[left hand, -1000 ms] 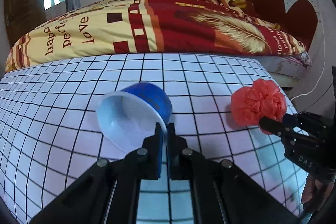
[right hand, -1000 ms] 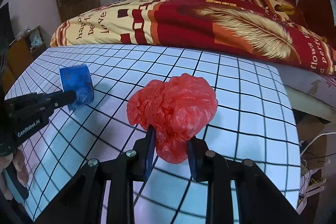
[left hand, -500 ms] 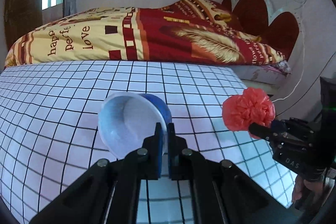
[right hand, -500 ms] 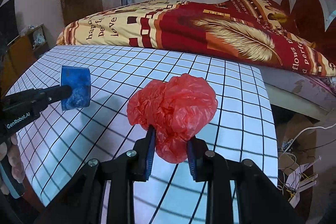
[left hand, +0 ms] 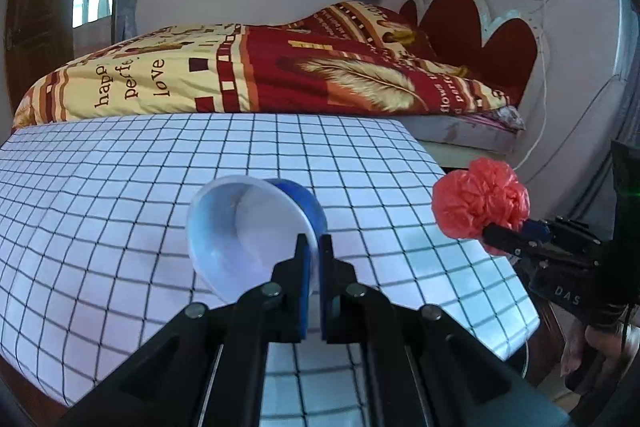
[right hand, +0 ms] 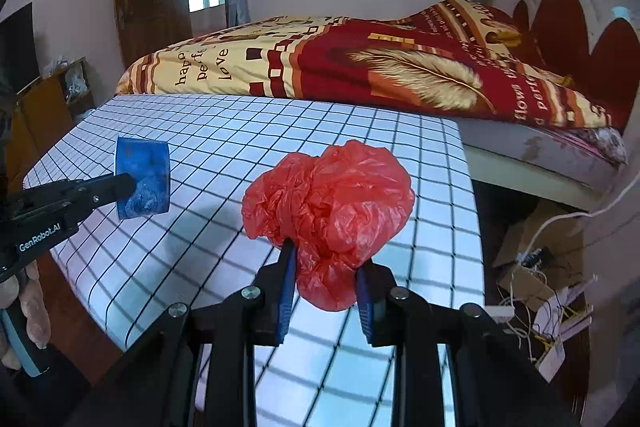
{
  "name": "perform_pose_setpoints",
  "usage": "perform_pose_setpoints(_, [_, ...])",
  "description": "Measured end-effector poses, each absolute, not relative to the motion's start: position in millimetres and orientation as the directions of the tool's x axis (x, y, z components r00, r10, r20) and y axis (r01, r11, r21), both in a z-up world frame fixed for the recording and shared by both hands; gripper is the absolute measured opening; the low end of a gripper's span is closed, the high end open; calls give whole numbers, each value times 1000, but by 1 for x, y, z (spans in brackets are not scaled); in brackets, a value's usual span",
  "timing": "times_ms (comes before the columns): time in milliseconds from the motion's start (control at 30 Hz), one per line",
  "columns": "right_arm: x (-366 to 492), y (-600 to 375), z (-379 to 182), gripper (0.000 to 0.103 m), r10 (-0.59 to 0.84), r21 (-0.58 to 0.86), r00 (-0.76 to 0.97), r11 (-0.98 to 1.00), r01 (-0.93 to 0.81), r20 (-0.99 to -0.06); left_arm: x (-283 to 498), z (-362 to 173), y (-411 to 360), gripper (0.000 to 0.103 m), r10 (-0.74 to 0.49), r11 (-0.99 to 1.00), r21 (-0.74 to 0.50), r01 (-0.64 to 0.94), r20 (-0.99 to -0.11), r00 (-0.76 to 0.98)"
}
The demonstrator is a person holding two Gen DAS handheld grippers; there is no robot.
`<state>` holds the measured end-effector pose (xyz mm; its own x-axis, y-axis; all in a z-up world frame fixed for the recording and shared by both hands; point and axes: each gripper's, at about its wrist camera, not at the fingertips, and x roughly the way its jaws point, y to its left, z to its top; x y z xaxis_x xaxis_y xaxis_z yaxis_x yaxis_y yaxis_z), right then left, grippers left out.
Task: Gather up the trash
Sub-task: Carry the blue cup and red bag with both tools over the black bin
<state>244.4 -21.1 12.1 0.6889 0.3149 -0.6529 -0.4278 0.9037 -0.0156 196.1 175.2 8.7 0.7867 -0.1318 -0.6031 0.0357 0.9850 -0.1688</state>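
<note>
My left gripper [left hand: 314, 247] is shut on the rim of a blue paper cup [left hand: 248, 227] with a white inside, held above the checked table [left hand: 120, 187]. The cup also shows in the right wrist view [right hand: 142, 177], at the left gripper's tip [right hand: 128, 183]. My right gripper [right hand: 326, 259] is shut on a crumpled red plastic bag [right hand: 328, 199], held above the table near its right edge. The bag also shows in the left wrist view [left hand: 480, 205], in the right gripper [left hand: 490, 233].
A bed with a red and yellow blanket [left hand: 260, 79] stands behind the table. To the right of the table, on the floor, lie cardboard and white cables [right hand: 536, 267]. A wooden cabinet [right hand: 52, 99] stands at the left.
Both grippers have risen and pulled back from the table with the cup and the bag still held. More of the table's edges and the floor now show.
</note>
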Motion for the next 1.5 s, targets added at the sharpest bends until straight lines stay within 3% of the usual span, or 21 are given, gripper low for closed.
perform_pose_setpoints(1000, [120, -182, 25, 29, 157, -1, 773, 980, -200, -614, 128, 16, 31, 4, -321, 945, -142, 296, -590, 741])
perform_pose_setpoints(1500, [91, -265, -10, 29, 48, -14, 735, 997, -78, -677, 119, -14, -54, 4, -441, 877, -159, 453, -639, 630])
